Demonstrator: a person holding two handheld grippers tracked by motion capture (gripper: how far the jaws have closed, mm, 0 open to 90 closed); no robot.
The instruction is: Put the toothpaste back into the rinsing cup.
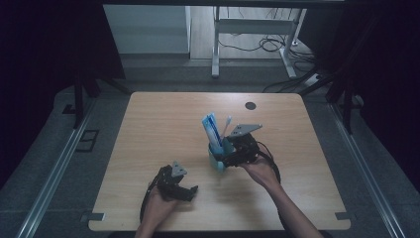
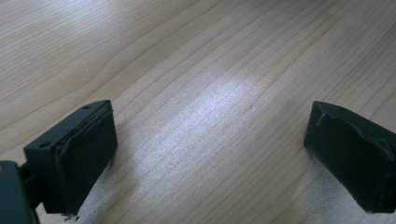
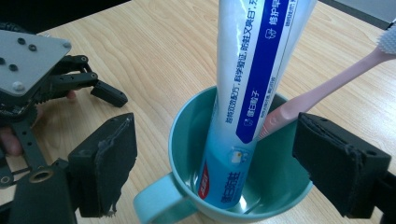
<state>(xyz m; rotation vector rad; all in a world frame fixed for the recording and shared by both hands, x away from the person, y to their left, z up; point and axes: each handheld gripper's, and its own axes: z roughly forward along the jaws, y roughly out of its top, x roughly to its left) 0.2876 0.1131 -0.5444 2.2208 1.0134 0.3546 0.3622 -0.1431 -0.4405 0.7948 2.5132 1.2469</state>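
Holding my right gripper [image 1: 229, 148] just over the teal mug [image 1: 216, 162], I have its two black jaws spread apart, one on each side of the mug's rim, pressing on nothing. The mug stands upright near the middle of the wooden table [image 1: 163, 124], a little right of centre, with its handle [image 3: 156, 205] turned toward me in the right gripper view. Inside the mug stands a toothpaste tube [image 1: 212, 130], white and blue, resting on the mug's bottom and leaning slightly left and away. Beside it a pink toothbrush [image 1: 226, 125] leans to the right, its white bristled head up; its handle crosses the mug's far-right rim close to my right-hand pad [image 3: 343, 163]. Whether that pad touches the handle I cannot tell. The tube and brush stand between my jaws and fill most of the mug's opening.

My left gripper [image 1: 190, 192] lies low on the table to the near left of the mug, well apart from it, jaws wide open with bare wood between the pads [image 2: 88, 154]. In the right gripper view it appears at far left, with its grey plate [image 3: 25, 60] uppermost. A dark round mark [image 1: 250, 105] sits near the table's far right edge. Beyond the table stands a white metal frame [image 1: 216, 44] with cables [image 1: 267, 44] on the floor.
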